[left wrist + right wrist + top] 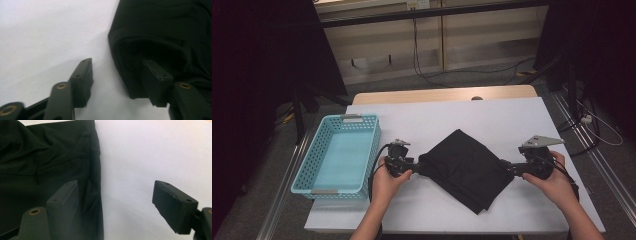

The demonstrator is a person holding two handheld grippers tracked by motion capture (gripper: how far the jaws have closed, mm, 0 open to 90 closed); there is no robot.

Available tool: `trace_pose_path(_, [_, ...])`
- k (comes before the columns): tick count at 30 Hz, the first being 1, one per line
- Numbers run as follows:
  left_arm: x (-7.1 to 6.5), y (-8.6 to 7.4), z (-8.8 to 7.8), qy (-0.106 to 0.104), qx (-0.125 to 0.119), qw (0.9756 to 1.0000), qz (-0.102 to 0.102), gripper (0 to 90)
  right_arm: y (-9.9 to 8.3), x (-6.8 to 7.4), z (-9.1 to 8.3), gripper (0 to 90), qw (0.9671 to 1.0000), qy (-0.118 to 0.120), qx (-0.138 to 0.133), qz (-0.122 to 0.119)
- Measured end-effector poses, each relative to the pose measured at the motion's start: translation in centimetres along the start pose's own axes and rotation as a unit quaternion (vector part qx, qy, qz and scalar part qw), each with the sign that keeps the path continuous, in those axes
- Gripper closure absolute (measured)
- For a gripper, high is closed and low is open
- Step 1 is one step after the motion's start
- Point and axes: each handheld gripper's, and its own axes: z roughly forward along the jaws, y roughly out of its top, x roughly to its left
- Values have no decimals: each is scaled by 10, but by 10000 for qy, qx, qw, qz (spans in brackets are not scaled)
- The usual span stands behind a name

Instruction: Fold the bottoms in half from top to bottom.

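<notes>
A folded black garment (464, 167) lies on the white table cover (492, 115), turned like a diamond. My left gripper (414, 165) is at its left corner with the jaws apart. In the left gripper view (116, 62), one jaw reaches into a fold of the garment (162, 30) and the other rests over bare table, with the cloth's edge between them and no pad pressing. My right gripper (507, 167) is at the garment's right edge, also open. In the right gripper view (115, 185), one jaw lies over the garment (37, 157) and the other over the table.
A light blue perforated basket (309, 160) stands on the table's left side, close to my left hand. A strip of wooden table edge (442, 94) runs along the far side. Cables lie on the floor beyond it.
</notes>
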Motion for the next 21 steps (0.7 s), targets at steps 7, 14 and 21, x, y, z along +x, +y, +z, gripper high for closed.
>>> trace_pose_path(7, [-9,-3,0,40,89,9999,39,533,1,3,1,209,10000,21,3,-55])
trace_pose_path(14, [-21,-3,3,-70,282,9996,1,767,1,3,1,209,10000,25,12,-87])
trace_pose_path(21, [-13,0,1,-88,339,9993,-161,823,1,4,1,207,9999,26,36,-114])
